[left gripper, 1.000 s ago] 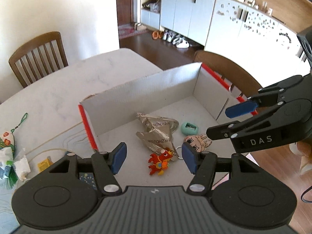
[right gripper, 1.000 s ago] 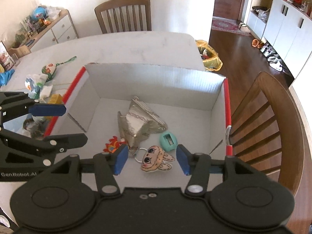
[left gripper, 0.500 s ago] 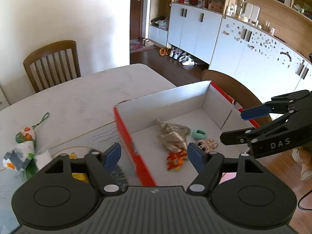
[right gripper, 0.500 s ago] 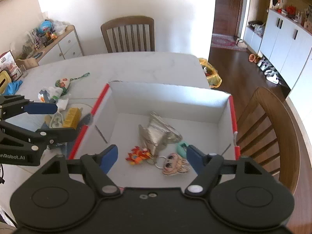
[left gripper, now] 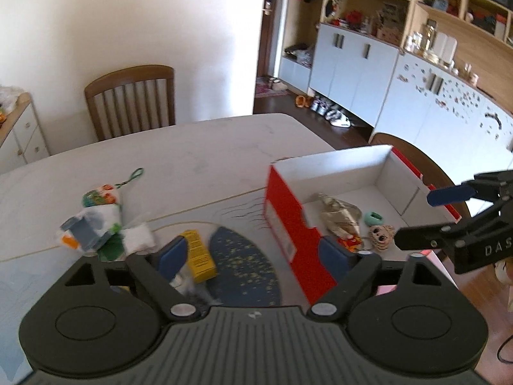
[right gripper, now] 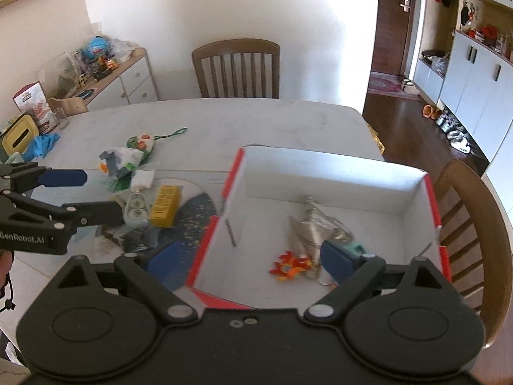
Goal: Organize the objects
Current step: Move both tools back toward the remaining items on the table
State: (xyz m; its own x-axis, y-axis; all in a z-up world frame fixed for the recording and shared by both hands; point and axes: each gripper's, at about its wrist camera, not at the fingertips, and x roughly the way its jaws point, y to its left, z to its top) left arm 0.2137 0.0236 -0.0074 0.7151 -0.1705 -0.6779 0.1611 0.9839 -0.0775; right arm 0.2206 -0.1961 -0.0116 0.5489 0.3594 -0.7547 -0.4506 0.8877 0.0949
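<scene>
Both grippers were found empty, with the jaws spread wide and having just been opening; nothing lay between the pads of either.

The left gripper (left gripper: 253,255) hung above the table (left gripper: 192,150). Its jaws straddled a yellow carton (left gripper: 198,256) near the left pad, a dark speckled mat (left gripper: 243,266) midway, and the red near wall of the box (left gripper: 288,231) against the right pad's line.

The right gripper (right gripper: 253,258) hung over the box's near left corner (right gripper: 208,240). The left pad stood outside the box above the mat; the right pad stood over the box floor.

Inside the box, ahead of the right pad, lay a crumpled silver bag (right gripper: 314,224), an orange-red figure (right gripper: 290,266) between the jaws, and a teal item (right gripper: 354,250) partly hidden behind the pad. A cartoon-face charm (left gripper: 380,237) showed in the left view.

Loose items remained on the table beyond the left gripper's left pad: a white packet bundle (left gripper: 93,231) and a green-corded pouch (left gripper: 102,195).
</scene>
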